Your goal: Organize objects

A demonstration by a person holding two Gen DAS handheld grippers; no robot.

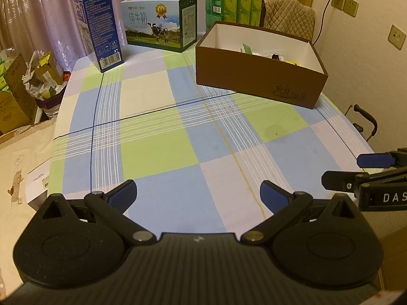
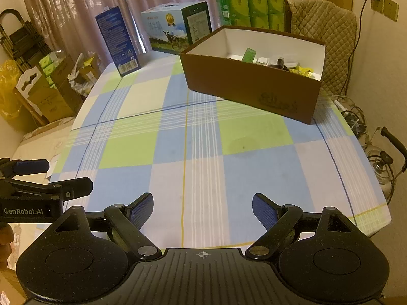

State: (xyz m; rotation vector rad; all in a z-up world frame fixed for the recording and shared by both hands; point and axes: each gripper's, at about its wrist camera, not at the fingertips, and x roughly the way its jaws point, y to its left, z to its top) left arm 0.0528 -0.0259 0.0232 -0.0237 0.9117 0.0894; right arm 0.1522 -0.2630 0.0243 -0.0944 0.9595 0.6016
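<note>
Both grippers, left gripper (image 1: 198, 198) and right gripper (image 2: 202, 209), hover spread wide and empty over the checked tablecloth (image 1: 157, 150). Small items already sit inside the brown box (image 2: 251, 86) ahead. Sorting looks finished; nothing loose remains nearby.

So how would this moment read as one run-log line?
left hand-held gripper: open, empty | right hand-held gripper: open, empty | brown box: holds small items

Checked tablecloth (image 1: 157, 150) bare across near and mid part, free passage. Obstacles at far side: brown box (image 1: 257, 81) right, blue carton (image 1: 100, 29) left, milk box (image 1: 160, 23) btwn them, further back.
</note>
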